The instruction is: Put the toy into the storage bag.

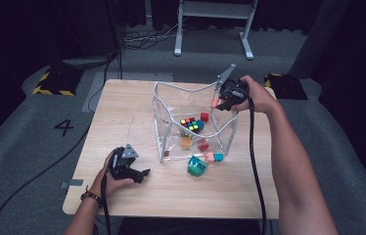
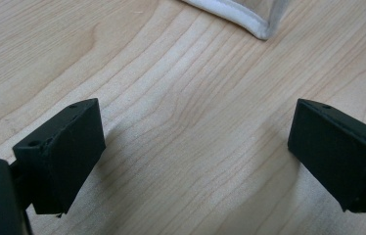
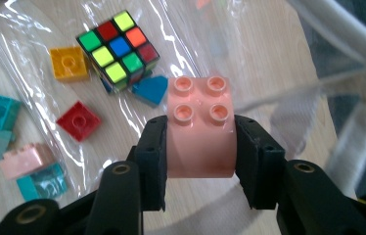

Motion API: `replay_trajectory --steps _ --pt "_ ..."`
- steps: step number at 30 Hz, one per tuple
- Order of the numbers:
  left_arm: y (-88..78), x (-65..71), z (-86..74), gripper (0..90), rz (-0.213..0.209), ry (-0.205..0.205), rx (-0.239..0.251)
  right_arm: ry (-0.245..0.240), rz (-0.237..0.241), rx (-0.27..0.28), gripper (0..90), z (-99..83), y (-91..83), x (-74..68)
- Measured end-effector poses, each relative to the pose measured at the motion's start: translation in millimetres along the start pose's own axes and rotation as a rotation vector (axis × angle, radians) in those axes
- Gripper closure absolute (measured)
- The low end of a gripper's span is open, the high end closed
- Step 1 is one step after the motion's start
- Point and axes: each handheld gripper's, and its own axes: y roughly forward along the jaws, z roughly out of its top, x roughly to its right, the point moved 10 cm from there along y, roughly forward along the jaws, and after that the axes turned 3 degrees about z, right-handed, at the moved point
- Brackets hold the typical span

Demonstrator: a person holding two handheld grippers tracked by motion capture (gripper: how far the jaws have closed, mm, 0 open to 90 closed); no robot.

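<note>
Gripping pink brick (image 3: pixel 200 128), right tongs (image 3: pixel 200 147) above clear bag's rim (image 1: pixel 186 88); left tongs (image 2: pixel 195 156) apart over bare table (image 2: pixel 181 112).

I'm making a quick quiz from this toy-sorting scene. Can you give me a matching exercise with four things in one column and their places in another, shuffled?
Things:
1. pale pink four-stud plastic brick
2. multicoloured puzzle cube
3. teal plastic block
4. left gripper

Places:
A. on the wooden table, outside the bag, near its front corner
B. lying inside the clear plastic bag with white trim
C. clamped between the right gripper's jaws above the bag
D. resting open and empty on the table's near left part

Pairs: 1-C, 2-B, 3-A, 4-D
</note>
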Motion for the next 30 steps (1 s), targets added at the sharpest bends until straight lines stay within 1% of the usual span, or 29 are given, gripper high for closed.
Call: replay_trajectory --steps 1,3,5,7,10,12,13,14,16,17,18,21,22,23,24,25,26,27,28,29,30 --pt "-0.2 -1.1 0.0 7.0 0.007 0.007 0.000 -0.002 -0.002 -0.018 59.2 -3.6 -0.9 0.6" --pt "0.1 0.0 0.0 6.9 0.001 -0.001 0.001 -0.001 -0.006 -0.040 59.2 -10.0 -2.8 1.7" --pt "0.0 -0.1 0.0 7.0 0.001 0.000 0.001 0.006 -0.011 -0.048 59.2 -13.8 -4.3 3.0" --pt "-0.1 -1.0 0.2 6.9 0.007 0.004 0.001 0.016 -0.012 -0.046 59.2 -16.4 -5.5 4.2" --pt "0.0 0.0 0.0 6.9 0.001 0.000 0.000 0.011 -0.018 -0.042 59.1 -17.2 -4.6 4.4" --pt "0.1 0.0 0.1 6.9 0.001 -0.001 0.001 0.016 -0.014 -0.033 59.1 -16.9 -3.7 2.9" --pt "-0.1 -0.3 -0.1 7.0 0.002 0.002 -0.001 0.010 -0.010 -0.030 59.0 -16.8 -3.2 2.8" --pt "-0.1 -1.0 0.2 6.9 0.006 0.005 0.001 0.012 -0.010 -0.028 58.5 -16.7 -2.5 2.2" --pt "0.0 0.0 0.0 7.0 0.001 0.000 0.001 0.018 -0.015 -0.016 53.7 -15.9 -3.1 2.4" --pt "-0.1 -1.0 0.2 6.9 0.007 0.004 0.001 0.023 -0.019 0.003 53.3 -14.6 -4.8 2.8" --pt "0.2 0.0 0.2 6.9 0.001 -0.001 0.003 0.025 -0.018 0.026 53.4 -13.1 -6.6 2.7" --pt "0.1 0.0 0.1 6.9 0.001 -0.001 0.001 0.041 -0.008 0.121 53.5 -7.2 -15.0 0.2" --pt "0.1 0.0 0.1 6.9 0.001 0.000 0.001 0.034 -0.007 0.140 53.6 -6.9 -17.7 0.5" --pt "0.0 -0.1 0.0 6.9 0.000 0.001 0.000 0.043 -0.014 0.180 53.6 -6.0 -21.1 0.8" --pt "-0.1 -1.0 0.2 6.9 0.006 0.005 0.001 0.060 -0.019 0.194 53.6 -6.6 -23.7 0.6" --pt "0.0 -0.1 0.0 6.9 0.001 0.000 0.001 0.073 -0.033 0.224 53.5 -6.8 -27.7 1.2" --pt "-0.2 -0.9 0.2 6.9 0.005 0.004 0.000 0.077 -0.052 0.240 52.9 -7.2 -30.8 1.8" --pt "0.0 -0.2 0.0 6.9 0.001 0.001 0.000 0.111 -0.049 0.284 52.7 -7.9 -36.4 -1.5" --pt "0.0 0.0 0.0 6.9 -0.001 0.000 0.000 0.126 -0.049 0.318 52.4 -7.6 -39.2 -3.0" --pt "0.0 -0.1 0.0 6.9 0.000 0.001 0.000 0.141 -0.063 0.364 52.2 -9.0 -44.3 -3.9" --pt "0.0 0.1 0.0 6.9 -0.001 -0.001 0.000 0.146 -0.074 0.394 52.4 -10.0 -47.3 -4.0"
